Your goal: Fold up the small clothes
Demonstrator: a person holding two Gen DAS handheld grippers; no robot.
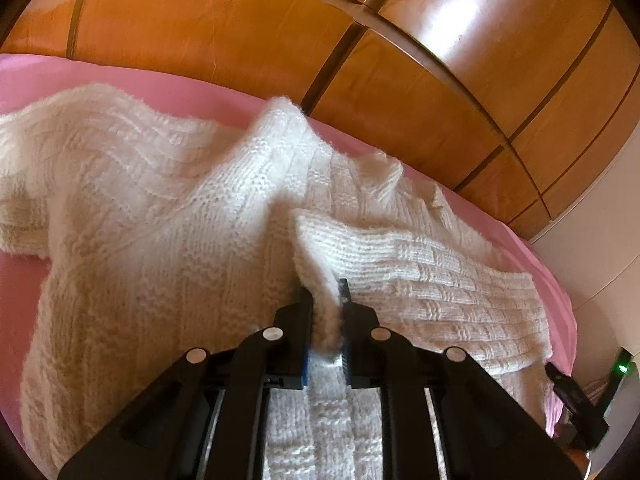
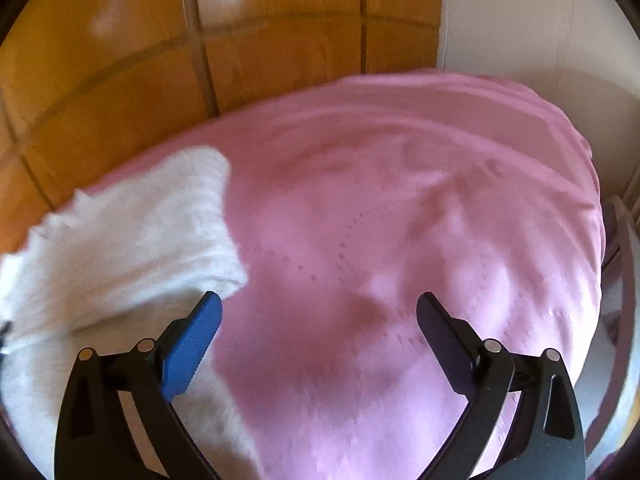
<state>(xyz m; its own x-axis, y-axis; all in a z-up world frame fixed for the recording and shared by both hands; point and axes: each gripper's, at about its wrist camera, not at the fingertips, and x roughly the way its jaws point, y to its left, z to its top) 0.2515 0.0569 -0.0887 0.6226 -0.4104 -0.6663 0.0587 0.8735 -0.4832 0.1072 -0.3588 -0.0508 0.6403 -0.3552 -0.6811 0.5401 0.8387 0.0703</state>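
Sweater [image 1: 168,216], a white cable-knit one, lay spread across the pink bedspread [image 1: 72,76], its body running toward the lower edge of the left wrist view and one sleeve reaching out to the left [image 1: 48,148], the other stretched flat to the right [image 1: 452,280]. Part of the knit near the middle stood up in a soft peak [image 1: 284,128] against the far edge of the bed. The left gripper [image 1: 326,312] had its jaws nearly closed on a folded edge of the sweater, a thick ridge of knit pinched between the blue pads [image 1: 306,364] and lifted slightly off the rest of the cloth. From the right wrist view, which was blurred, the right gripper [image 2: 318,300] hung above the bedspread [image 2: 400,220] with its jaws wide apart and nothing between them; its blue pad [image 2: 192,344] showed on the left finger and a dark pad [image 2: 444,340] on the right. A sleeve end of the sweater [image 2: 120,240] lay just to the left of that gripper, reaching under the left finger, while the space between the fingers showed only pink cloth with a faint dotted pattern. Behind the bed stood a glossy wooden wardrobe [image 1: 360,40] with panelled doors, and a pale wall [image 2: 520,20] lay to the right
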